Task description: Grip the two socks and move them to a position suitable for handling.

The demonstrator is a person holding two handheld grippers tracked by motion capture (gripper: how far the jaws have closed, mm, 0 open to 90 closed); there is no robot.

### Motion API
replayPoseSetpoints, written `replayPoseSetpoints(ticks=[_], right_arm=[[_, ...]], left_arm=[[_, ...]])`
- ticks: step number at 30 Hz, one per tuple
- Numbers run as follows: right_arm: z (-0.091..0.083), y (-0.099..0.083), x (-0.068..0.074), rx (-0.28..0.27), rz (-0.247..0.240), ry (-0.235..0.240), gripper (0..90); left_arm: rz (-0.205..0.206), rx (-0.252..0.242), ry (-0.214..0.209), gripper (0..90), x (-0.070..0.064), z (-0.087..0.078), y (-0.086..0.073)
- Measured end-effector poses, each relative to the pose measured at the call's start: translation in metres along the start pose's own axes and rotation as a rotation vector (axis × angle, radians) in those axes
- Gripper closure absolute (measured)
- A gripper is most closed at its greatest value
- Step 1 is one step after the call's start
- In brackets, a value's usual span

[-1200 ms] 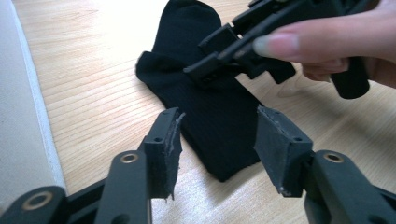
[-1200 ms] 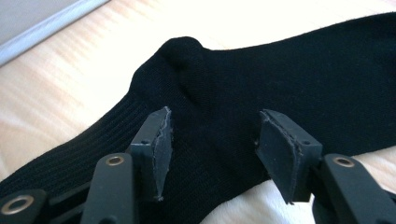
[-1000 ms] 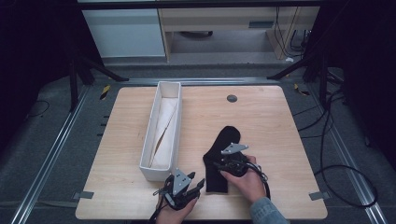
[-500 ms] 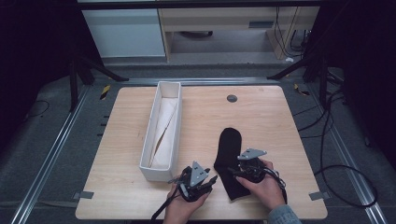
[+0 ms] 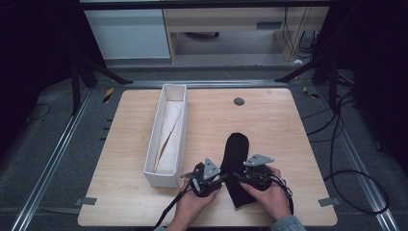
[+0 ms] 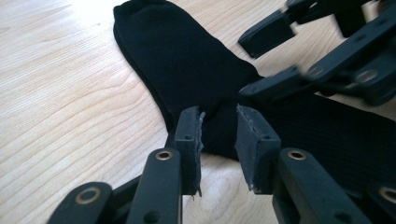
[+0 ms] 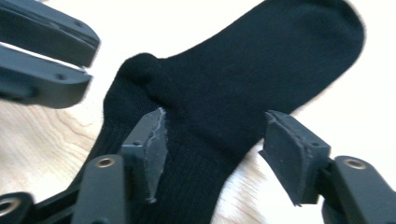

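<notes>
A black sock (image 5: 236,153) lies flat on the wooden table (image 5: 269,125), toe pointing away from me. My left gripper (image 5: 222,178) comes at its left edge; in the left gripper view its jaws (image 6: 218,116) stand a narrow gap apart with the sock's heel (image 6: 219,126) between them, not pinched. From the right, my right gripper (image 5: 242,176) hovers low over the sock's leg part (image 7: 205,154), jaws (image 7: 218,119) spread wide with nothing held. Each gripper view also shows the other gripper's jaws close by.
A long white box (image 5: 168,130) holding pale sheet material stands left of the sock, its near end close to my left hand. A small dark round disc (image 5: 239,101) is set in the table at the back. Cables trail over the floor at the right.
My left gripper has moved right to the sock's heel edge. My right gripper has shifted right and nearer, and the sock now lies straighter.
</notes>
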State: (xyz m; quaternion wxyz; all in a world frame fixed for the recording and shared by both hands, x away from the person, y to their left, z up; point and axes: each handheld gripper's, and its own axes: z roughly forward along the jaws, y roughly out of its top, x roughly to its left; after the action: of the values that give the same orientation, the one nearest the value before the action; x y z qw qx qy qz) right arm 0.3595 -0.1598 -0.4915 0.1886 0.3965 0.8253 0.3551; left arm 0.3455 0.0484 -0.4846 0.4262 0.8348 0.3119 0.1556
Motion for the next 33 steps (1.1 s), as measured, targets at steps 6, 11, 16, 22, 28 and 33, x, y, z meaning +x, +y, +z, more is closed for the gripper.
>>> replayPoseSetpoints(ticks=[6, 11, 16, 22, 28, 33], right_arm=[[-0.028, -0.008, 0.0, -0.04, -0.012, 0.006, 58.6], [-0.046, -0.015, 0.007, -0.062, -0.044, 0.033, 68.8], [-0.052, -0.023, 0.019, -0.066, -0.079, 0.068, 74.4], [-0.053, -0.028, 0.03, -0.066, -0.114, 0.096, 73.7], [-0.054, -0.034, 0.037, -0.064, -0.147, 0.121, 65.6], [-0.054, -0.042, 0.038, -0.061, -0.156, 0.137, 59.8]], left_arm=[[0.001, 0.028, -0.006, 72.8, 0.004, 0.011, 0.004], [0.028, 0.088, 0.006, 72.9, 0.008, 0.025, 0.003], [0.019, 0.092, 0.013, 72.6, 0.01, 0.033, 0.004], [0.018, 0.101, 0.008, 72.7, 0.014, 0.039, 0.007], [0.027, 0.104, 0.002, 72.6, 0.017, 0.042, 0.009], [0.028, 0.107, -0.001, 72.6, 0.019, 0.044, 0.011]])
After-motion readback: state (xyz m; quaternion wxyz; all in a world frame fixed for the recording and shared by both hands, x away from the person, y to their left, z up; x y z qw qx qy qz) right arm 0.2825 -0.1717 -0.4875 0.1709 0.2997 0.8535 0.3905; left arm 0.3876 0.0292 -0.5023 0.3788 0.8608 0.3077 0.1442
